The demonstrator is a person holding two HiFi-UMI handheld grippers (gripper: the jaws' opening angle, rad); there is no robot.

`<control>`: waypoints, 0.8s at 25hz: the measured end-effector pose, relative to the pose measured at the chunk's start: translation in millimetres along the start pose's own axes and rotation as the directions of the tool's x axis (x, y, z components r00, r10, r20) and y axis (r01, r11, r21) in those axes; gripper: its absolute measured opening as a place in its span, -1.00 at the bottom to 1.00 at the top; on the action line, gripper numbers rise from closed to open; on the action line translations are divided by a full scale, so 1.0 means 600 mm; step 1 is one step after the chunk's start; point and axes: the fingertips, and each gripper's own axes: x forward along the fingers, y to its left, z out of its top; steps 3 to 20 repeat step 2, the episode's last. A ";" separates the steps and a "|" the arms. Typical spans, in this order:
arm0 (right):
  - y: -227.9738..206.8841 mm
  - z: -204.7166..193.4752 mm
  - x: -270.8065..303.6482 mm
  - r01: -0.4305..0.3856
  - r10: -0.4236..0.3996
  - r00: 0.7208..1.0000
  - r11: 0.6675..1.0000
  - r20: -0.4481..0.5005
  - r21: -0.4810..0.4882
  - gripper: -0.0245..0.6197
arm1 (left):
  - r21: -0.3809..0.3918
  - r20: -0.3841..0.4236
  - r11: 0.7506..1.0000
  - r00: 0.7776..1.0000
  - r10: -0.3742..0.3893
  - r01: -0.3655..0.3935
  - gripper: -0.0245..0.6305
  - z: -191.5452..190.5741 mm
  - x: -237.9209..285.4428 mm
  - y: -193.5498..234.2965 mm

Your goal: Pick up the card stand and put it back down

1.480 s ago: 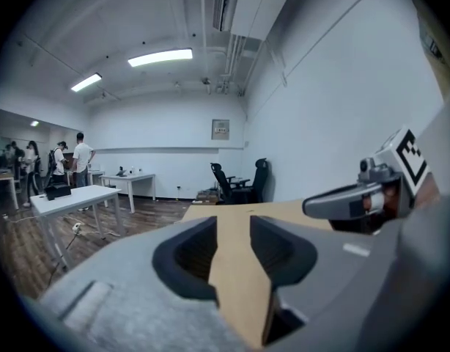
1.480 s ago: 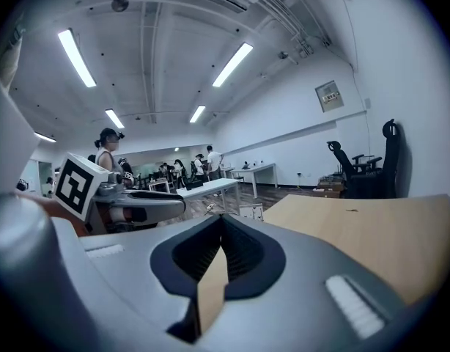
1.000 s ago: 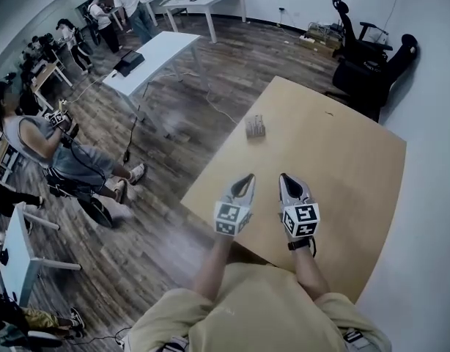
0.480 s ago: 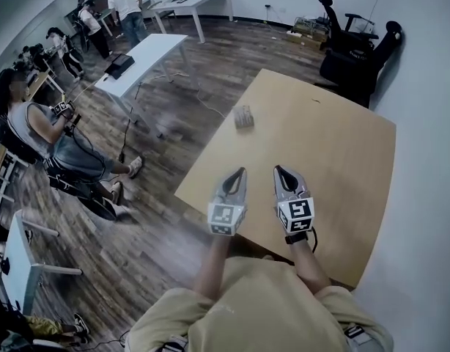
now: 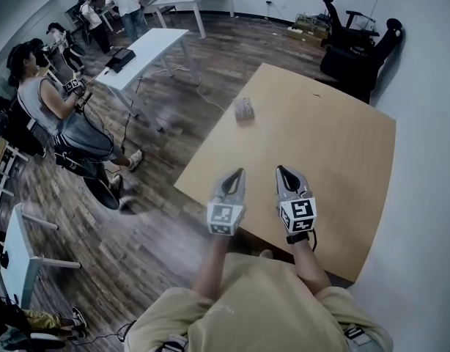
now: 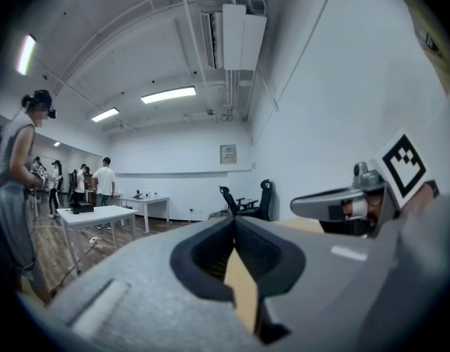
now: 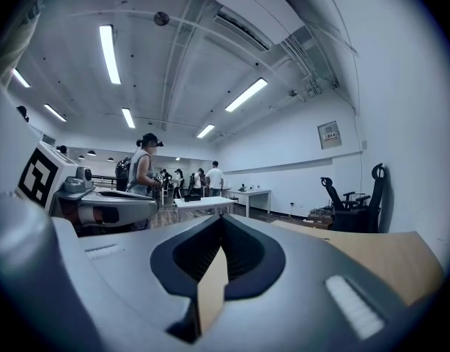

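Observation:
The card stand [image 5: 244, 109], a small grey slotted block, sits near the far left edge of the light wooden table [image 5: 335, 145] in the head view. My left gripper [image 5: 238, 173] and right gripper [image 5: 281, 169] hover side by side over the table's near edge, well short of the stand. Both point level toward it. The left gripper [image 6: 234, 220] has its jaws closed together with nothing between them. The right gripper [image 7: 222, 217] is likewise shut and empty. Neither gripper view shows the stand.
Black office chairs [image 5: 353, 46] stand beyond the table's far corner by the white wall. A white table [image 5: 148, 50] is to the left on the wood floor. A seated person [image 5: 56, 116] and others are further left.
Both grippers have drifted together across the table's near edge, still side by side and shut. The card stand has stayed in its place on the table.

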 end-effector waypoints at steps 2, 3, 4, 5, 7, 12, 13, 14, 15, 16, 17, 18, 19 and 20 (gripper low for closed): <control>0.012 -0.007 -0.004 -0.004 0.004 1.000 1.000 -0.006 0.003 -0.90 | -0.002 -0.011 1.000 1.000 -0.003 0.003 -0.92 -0.010 -0.010 0.001; 0.012 -0.007 -0.004 -0.004 0.004 1.000 1.000 -0.006 0.003 -0.90 | -0.002 -0.011 1.000 1.000 -0.003 0.003 -0.92 -0.010 -0.010 0.001; 0.012 -0.007 -0.004 -0.004 0.004 1.000 1.000 -0.006 0.003 -0.90 | -0.002 -0.011 1.000 1.000 -0.003 0.003 -0.92 -0.010 -0.010 0.001; 0.012 -0.007 -0.004 -0.004 0.004 1.000 1.000 -0.006 0.003 -0.90 | -0.002 -0.011 1.000 1.000 -0.003 0.003 -0.92 -0.010 -0.010 0.001; 0.012 -0.007 -0.004 -0.004 0.004 1.000 1.000 -0.006 0.003 -0.90 | -0.002 -0.011 1.000 1.000 -0.003 0.003 -0.92 -0.010 -0.010 0.001; 0.012 -0.007 -0.004 -0.004 0.004 1.000 1.000 -0.006 0.003 -0.90 | -0.002 -0.011 1.000 1.000 -0.003 0.003 -0.92 -0.010 -0.010 0.001; 0.012 -0.007 -0.004 -0.004 0.004 1.000 1.000 -0.006 0.003 -0.90 | -0.002 -0.011 1.000 1.000 -0.003 0.003 -0.92 -0.010 -0.010 0.001; 0.012 -0.007 -0.004 -0.004 0.004 1.000 1.000 -0.006 0.003 -0.90 | -0.002 -0.011 1.000 1.000 -0.003 0.003 -0.92 -0.010 -0.010 0.001; 0.012 -0.007 -0.004 -0.004 0.004 1.000 1.000 -0.006 0.003 -0.90 | -0.002 -0.011 1.000 1.000 -0.003 0.003 -0.92 -0.010 -0.010 0.001; 0.012 -0.007 -0.004 -0.004 0.004 1.000 1.000 -0.006 0.003 -0.90 | -0.002 -0.011 1.000 1.000 -0.003 0.003 -0.92 -0.010 -0.010 0.001; 0.012 -0.007 -0.004 -0.004 0.004 1.000 1.000 -0.006 0.003 -0.90 | -0.002 -0.011 1.000 1.000 -0.003 0.003 -0.92 -0.010 -0.010 0.001; 0.012 -0.007 -0.004 -0.004 0.004 1.000 1.000 -0.006 0.003 -0.90 | -0.002 -0.011 1.000 1.000 -0.003 0.003 -0.92 -0.010 -0.010 0.001; 0.012 -0.007 -0.004 -0.004 0.004 1.000 1.000 -0.006 0.003 -0.90 | -0.002 -0.011 1.000 1.000 -0.003 0.003 -0.92 -0.010 -0.010 0.001; 0.012 -0.007 -0.004 -0.004 0.004 1.000 1.000 -0.006 0.003 -0.90 | -0.002 -0.011 1.000 1.000 -0.003 0.003 -0.92 -0.010 -0.010 0.001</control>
